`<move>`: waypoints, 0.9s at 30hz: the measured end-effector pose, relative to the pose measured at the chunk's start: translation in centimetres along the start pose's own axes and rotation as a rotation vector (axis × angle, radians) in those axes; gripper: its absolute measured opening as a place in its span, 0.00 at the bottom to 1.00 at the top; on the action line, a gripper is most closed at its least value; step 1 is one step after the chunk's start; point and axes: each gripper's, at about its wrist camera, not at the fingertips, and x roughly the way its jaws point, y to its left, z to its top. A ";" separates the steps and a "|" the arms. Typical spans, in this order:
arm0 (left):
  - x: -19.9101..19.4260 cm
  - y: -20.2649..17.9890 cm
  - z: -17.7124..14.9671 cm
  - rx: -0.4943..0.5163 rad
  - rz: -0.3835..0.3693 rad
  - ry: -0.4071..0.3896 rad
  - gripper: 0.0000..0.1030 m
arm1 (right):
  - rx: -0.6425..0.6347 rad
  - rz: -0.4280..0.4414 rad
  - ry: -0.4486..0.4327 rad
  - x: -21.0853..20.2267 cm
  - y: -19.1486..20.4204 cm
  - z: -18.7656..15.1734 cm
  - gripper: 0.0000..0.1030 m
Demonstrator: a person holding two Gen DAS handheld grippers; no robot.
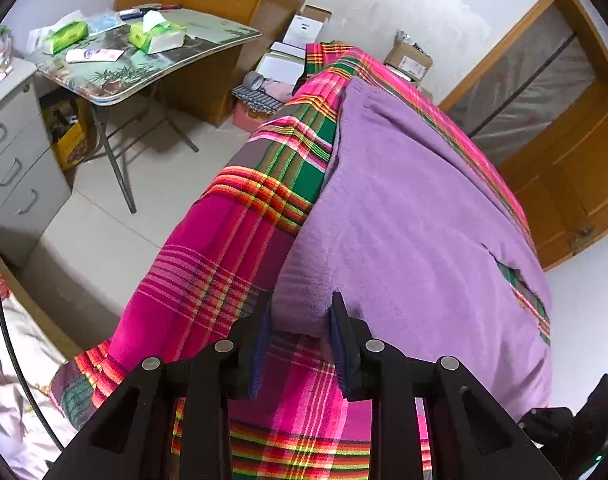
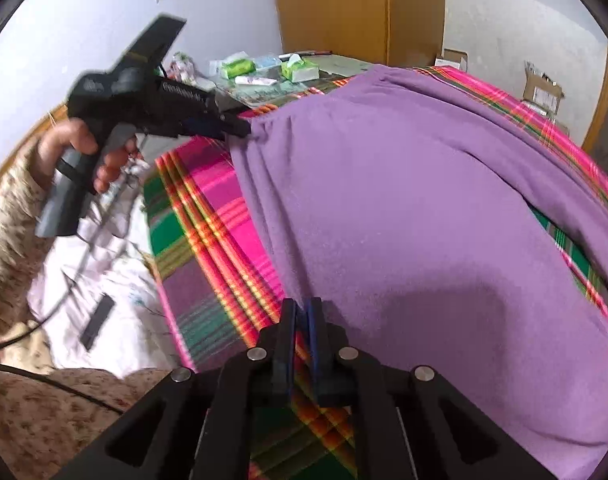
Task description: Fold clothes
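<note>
A purple fleece garment (image 1: pixel 415 208) (image 2: pixel 423 208) lies spread flat on a pink, green and orange plaid blanket (image 1: pixel 208 272) (image 2: pixel 208 216) that covers the bed. My left gripper (image 1: pixel 300 308) is shut on the garment's near corner, with bunched purple cloth between its blue pads. In the right wrist view the same left gripper (image 2: pixel 244 130) pinches that corner, wrinkles run out from it, and a person's hand (image 2: pixel 76 144) holds its handle. My right gripper (image 2: pixel 302 306) is shut, its tips pinching the garment's near edge at another corner.
A folding table (image 1: pixel 104 92) with green tissue packs (image 1: pixel 156 34) stands left of the bed, beside a grey drawer cabinet (image 1: pixel 12 152). Cardboard boxes (image 1: pixel 409 60) and a wooden door (image 1: pixel 563 160) lie beyond. White floral bedding (image 2: pixel 116 292) with a black flat object (image 2: pixel 98 322) lies to the left.
</note>
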 end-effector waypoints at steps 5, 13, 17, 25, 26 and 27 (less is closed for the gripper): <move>-0.8 -0.2 -0.2 -0.012 0.022 0.003 0.30 | 0.107 -0.036 -0.097 -4.1 -3.0 -1.7 0.13; -4.0 -1.8 -0.1 -0.019 0.025 -0.088 0.30 | 0.438 -0.251 -0.201 -10.2 -12.4 -7.9 0.14; -4.8 -3.9 0.2 0.022 0.008 -0.113 0.37 | 0.514 -0.329 -0.196 -10.9 -15.5 -9.6 0.14; -2.3 -10.6 1.7 0.200 -0.006 -0.034 0.37 | 0.504 -0.367 -0.107 -10.7 -17.9 -8.7 0.14; -2.1 -11.5 2.2 0.223 -0.003 -0.035 0.37 | 0.488 -0.376 -0.120 -11.7 -18.1 -8.0 0.14; -2.0 -12.4 2.7 0.247 0.000 -0.035 0.37 | 0.472 -0.384 -0.133 -12.6 -18.3 -7.2 0.14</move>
